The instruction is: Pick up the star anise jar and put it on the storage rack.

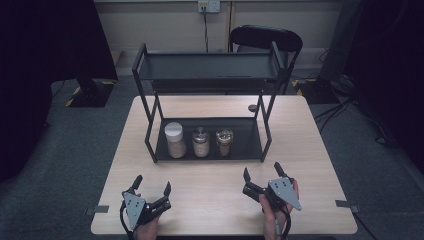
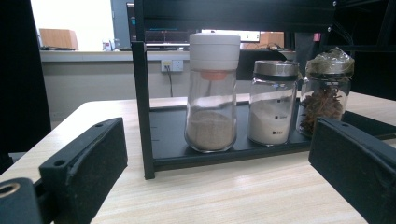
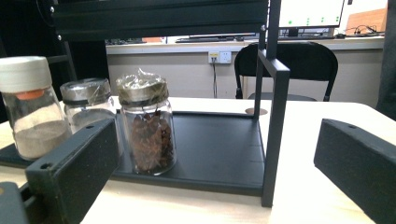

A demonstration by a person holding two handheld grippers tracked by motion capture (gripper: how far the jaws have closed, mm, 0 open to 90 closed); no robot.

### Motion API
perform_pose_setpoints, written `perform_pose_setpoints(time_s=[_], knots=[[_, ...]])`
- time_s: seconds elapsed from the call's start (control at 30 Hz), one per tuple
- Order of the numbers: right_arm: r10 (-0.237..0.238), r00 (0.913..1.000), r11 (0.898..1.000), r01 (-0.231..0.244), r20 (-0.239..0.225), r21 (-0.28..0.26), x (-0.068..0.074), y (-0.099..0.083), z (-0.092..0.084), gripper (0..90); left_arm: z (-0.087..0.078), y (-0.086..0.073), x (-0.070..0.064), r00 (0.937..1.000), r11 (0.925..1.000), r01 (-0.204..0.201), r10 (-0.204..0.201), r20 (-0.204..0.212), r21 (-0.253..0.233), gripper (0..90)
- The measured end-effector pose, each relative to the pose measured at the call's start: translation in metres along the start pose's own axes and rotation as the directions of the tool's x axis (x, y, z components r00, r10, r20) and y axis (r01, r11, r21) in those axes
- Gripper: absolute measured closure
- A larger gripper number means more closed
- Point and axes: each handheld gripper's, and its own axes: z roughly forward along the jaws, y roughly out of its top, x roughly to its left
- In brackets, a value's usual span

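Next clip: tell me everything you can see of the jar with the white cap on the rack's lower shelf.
The white-capped jar is clear glass with a tall white cap and an orange band just under it. It holds brownish powder, filling about the bottom third. It stands upright at the left end of the black rack's lower shelf, beside the metal-lidded jar, not touching it. Neither set of tongs touches it.

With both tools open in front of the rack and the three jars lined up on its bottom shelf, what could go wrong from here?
1. The white-capped jar, the steel-lidded jar and the star anise jar stand close together; open jaws reaching for one may knock its neighbour.
2. The rack's front post stands between the right tool and the shelf, so it could catch a jaw.
3. The left tool faces smooth glass that may slip.
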Motion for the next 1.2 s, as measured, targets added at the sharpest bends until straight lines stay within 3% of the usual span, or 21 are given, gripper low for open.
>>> perform_pose_setpoints(time_s=[0.2, 0.63, 0.83, 1.2], knots=[[0.022, 0.9998, 0.999, -0.022, 0.004, 0.024, -0.001, -0.007, -0.003, 0.0, 0.000, 0.000, 0.000, 1.0000, 1.0000, 0.000, 0.000, 0.000, 0.000, 3.6], [-0.032, 0.9995, 0.999, 0.032, 0.007, -0.005, 0.002, -0.022, -0.006, 0.0, 0.000, 0.000, 0.000, 1.0000, 1.0000, 0.000, 0.000, 0.000, 0.000, 3.5], [-0.019, 0.9998, 1.000, 0.019, 0.007, -0.021, 0.001, -0.027, -0.007, 0.0, 0.000, 0.000, 0.000, 1.0000, 1.0000, 0.000, 0.000, 0.000, 0.000, 3.6], [-0.011, 0.9999, 1.000, 0.011, 0.001, -0.001, 0.002, -0.031, -0.005, 0.0, 0.000, 0.000, 0.000, 1.0000, 1.0000, 0.000, 0.000, 0.000, 0.000, 3.6]])
